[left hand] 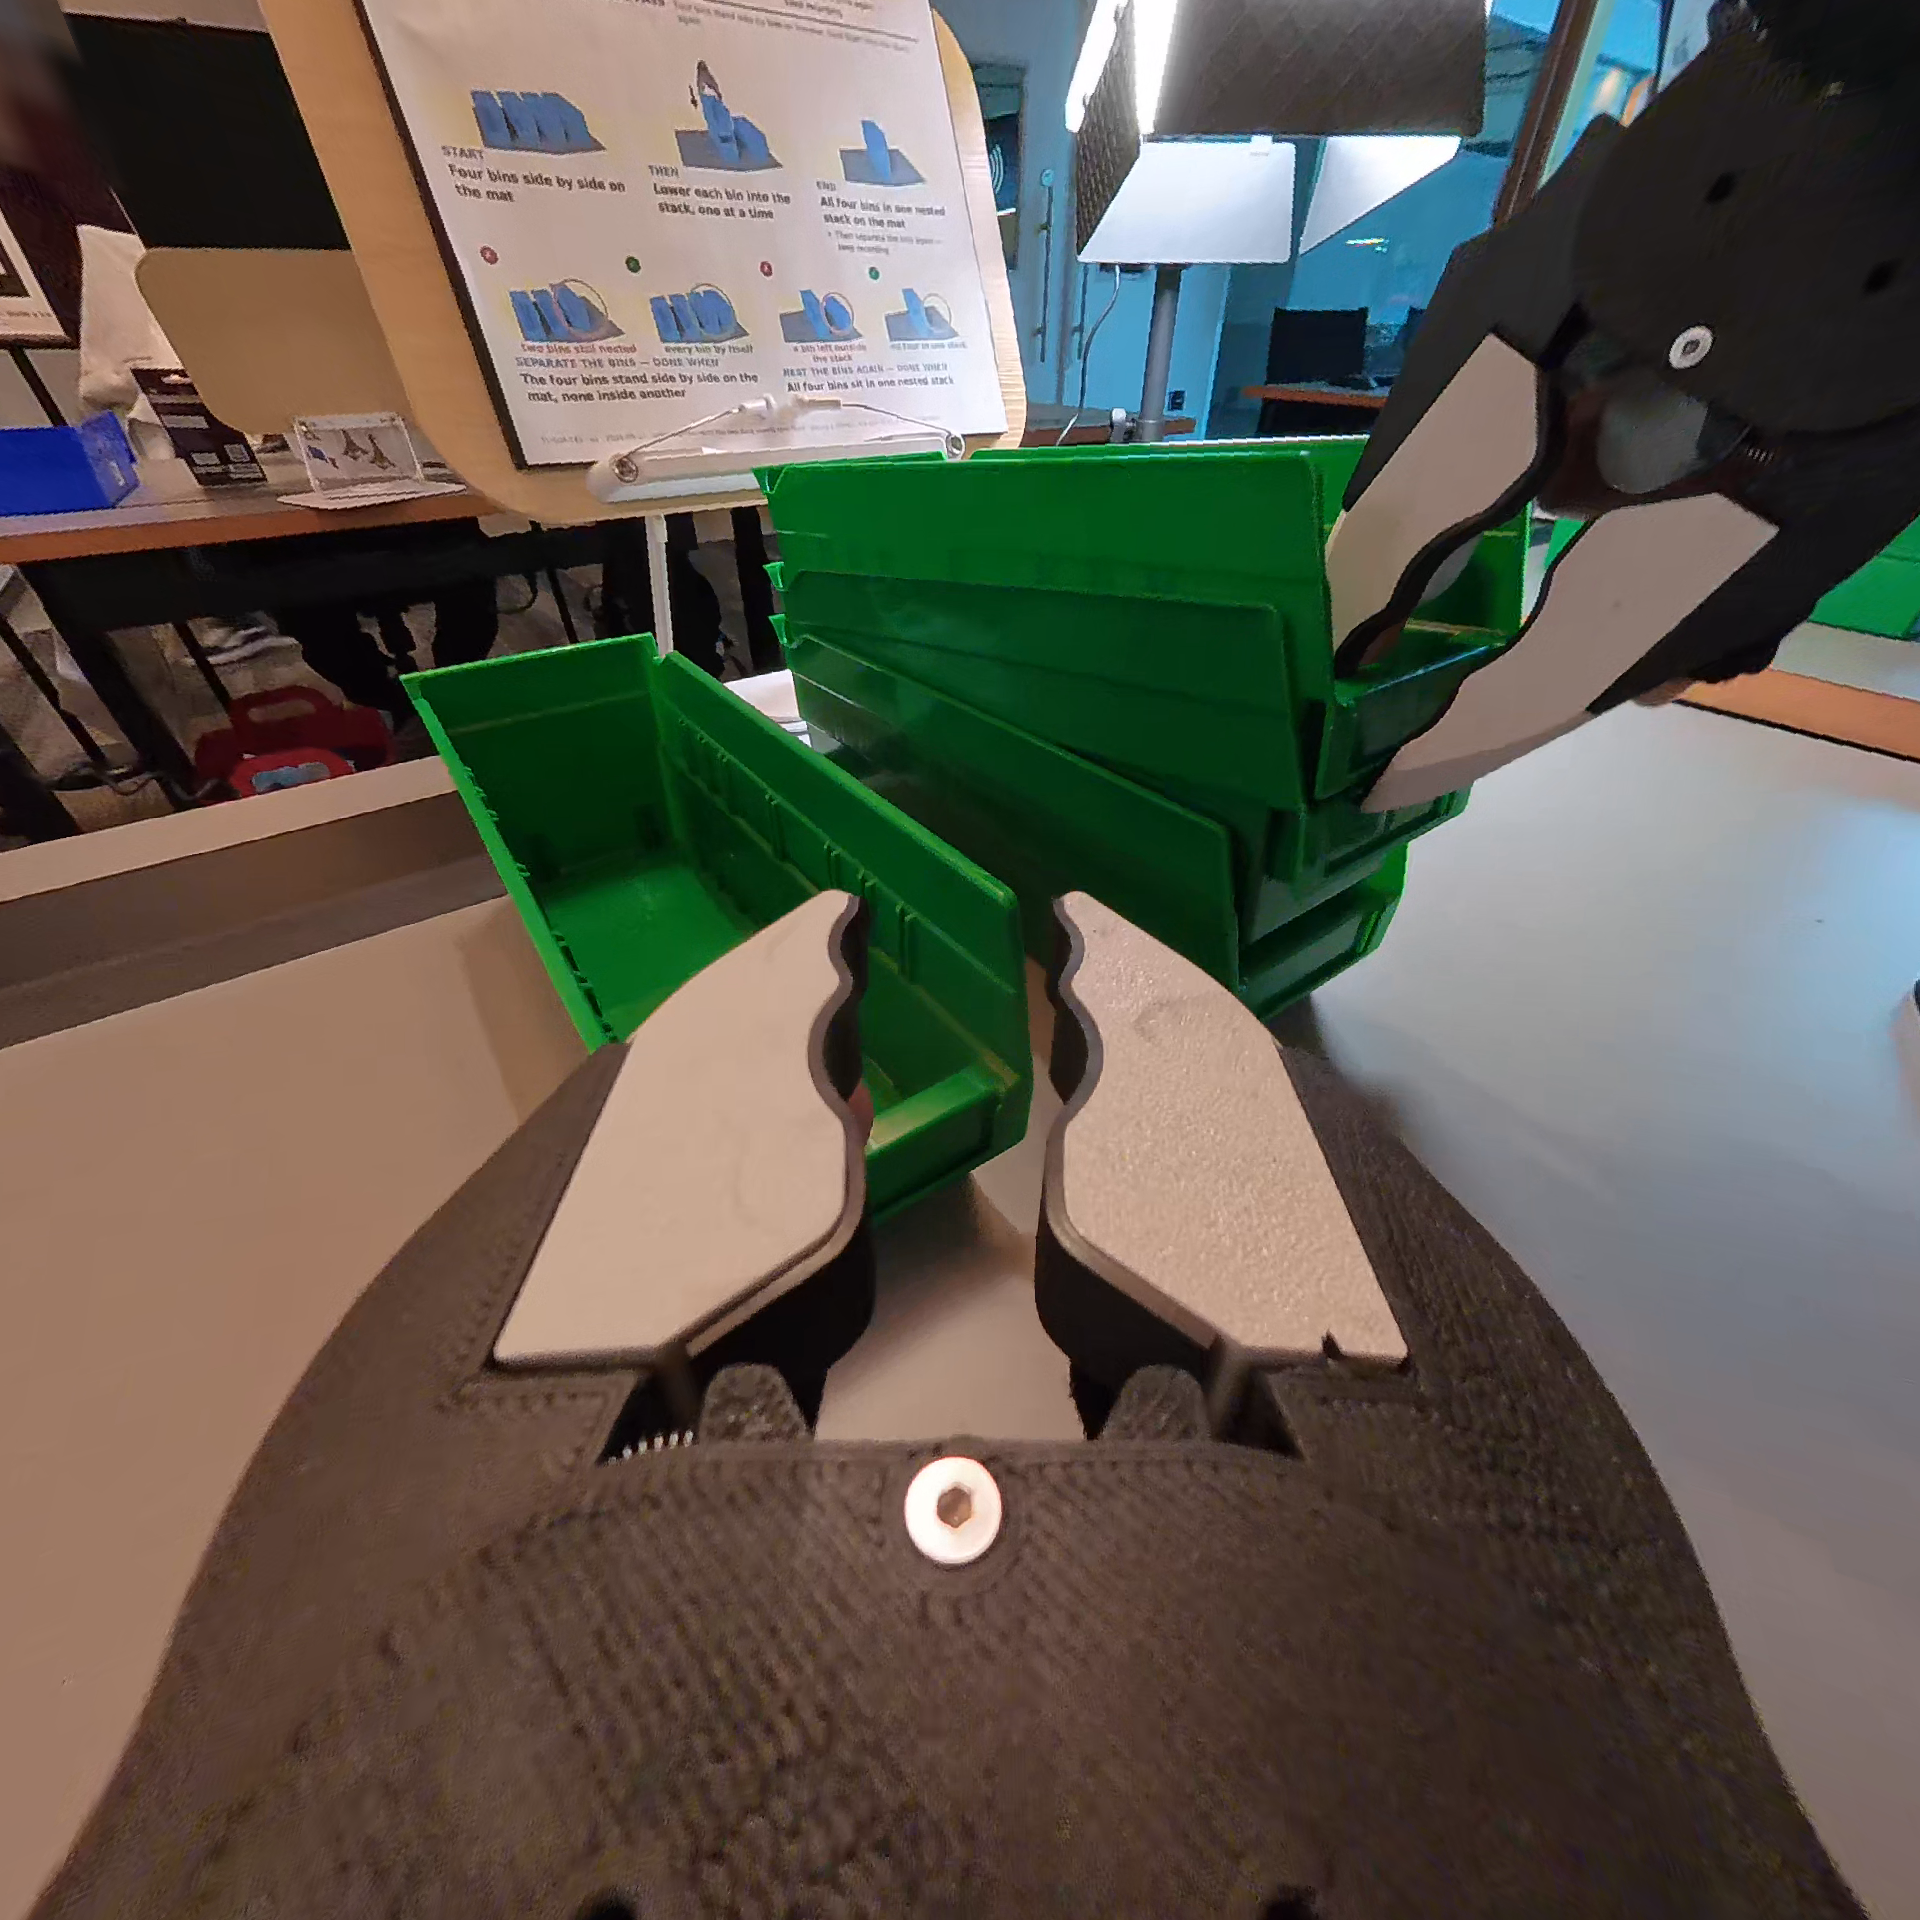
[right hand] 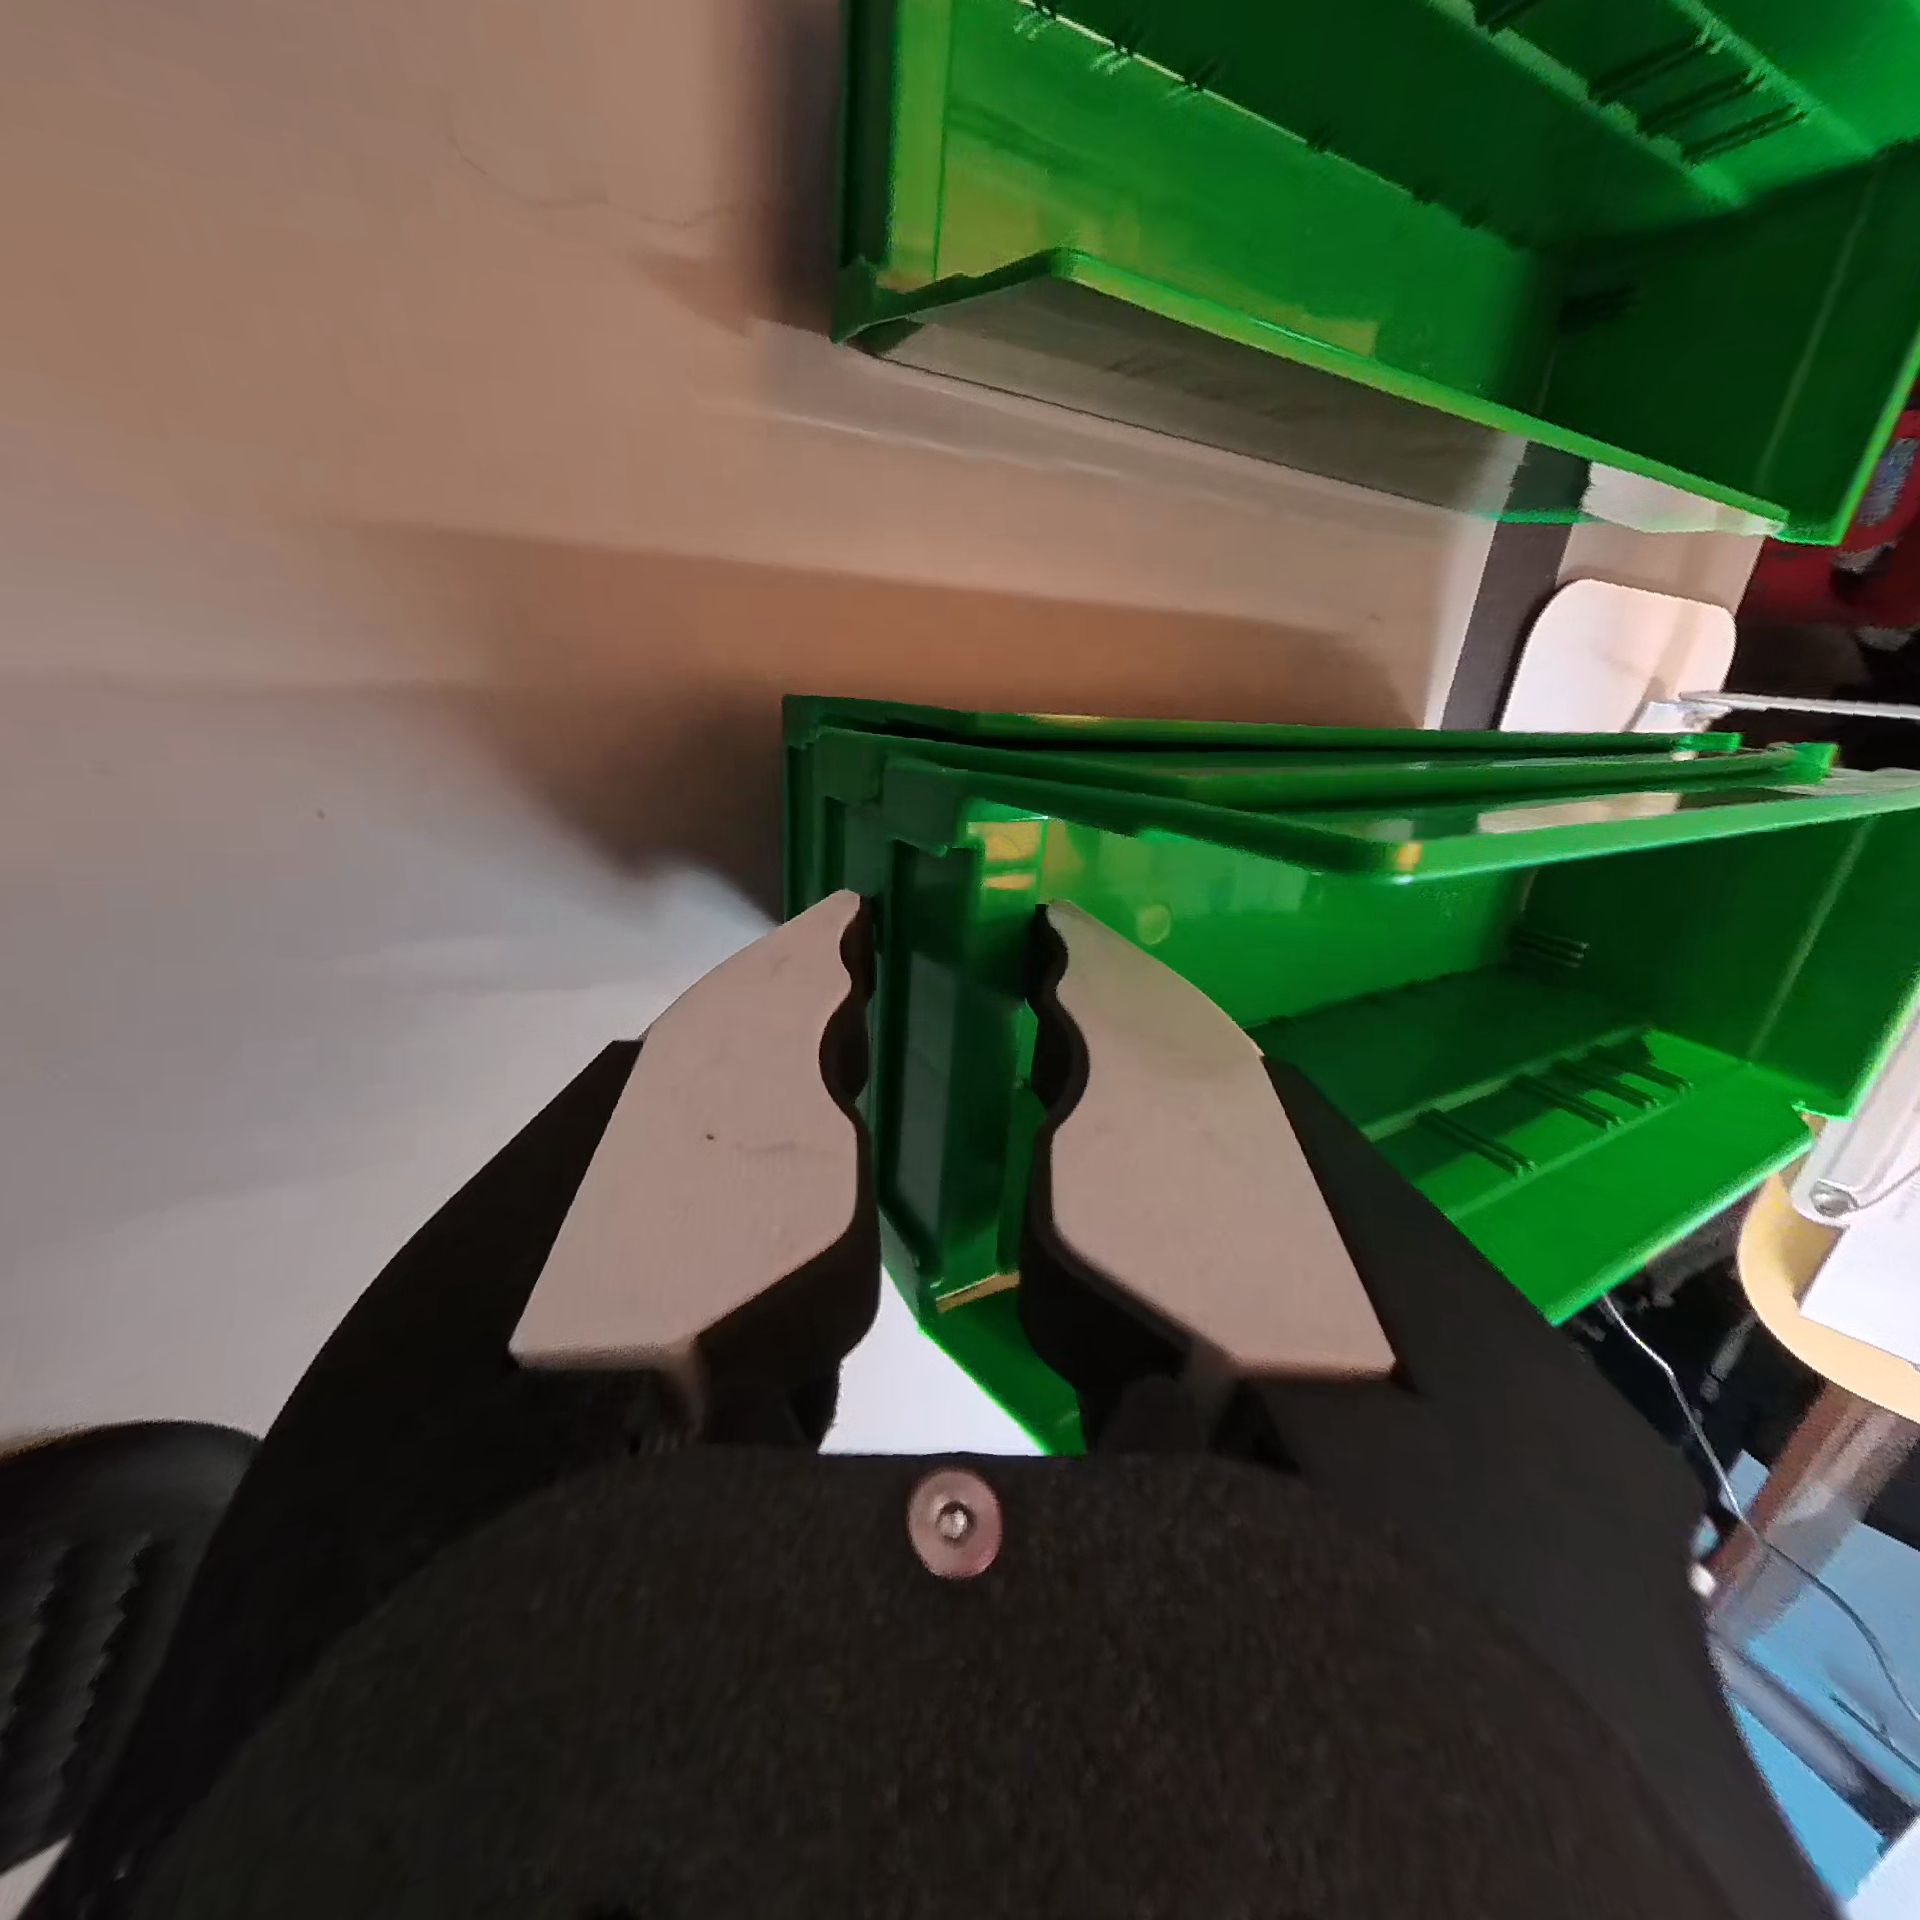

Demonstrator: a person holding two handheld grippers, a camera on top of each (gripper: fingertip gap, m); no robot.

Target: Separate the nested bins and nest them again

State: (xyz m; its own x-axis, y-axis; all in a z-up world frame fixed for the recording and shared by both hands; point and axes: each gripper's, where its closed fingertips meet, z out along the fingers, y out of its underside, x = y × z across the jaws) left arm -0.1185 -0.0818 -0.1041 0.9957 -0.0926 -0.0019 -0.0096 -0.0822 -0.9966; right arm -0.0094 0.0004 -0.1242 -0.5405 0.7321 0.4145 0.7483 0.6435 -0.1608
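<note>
1. Right gripper (right hand: 951, 925) clamps the front lip of the top bin (left hand: 1049, 540) in the green stack (left hand: 1039, 790) on the table (left hand: 1558, 1039).
2. Left gripper (left hand: 951, 925) gapes empty beside one loose bin (left hand: 623, 831).
3. Bins look light, stiff, slick; the front lip seems the best hold.

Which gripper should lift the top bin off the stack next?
Right. The right gripper already has its jaws around the top bin's front lip; the left gripper is open by the lone bin.

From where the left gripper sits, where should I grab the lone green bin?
Probably the lone green bin's near long wall, the left gripper coming from above: it stands upright, open-topped, and that thin wall already lines up with the open jaws.
</note>
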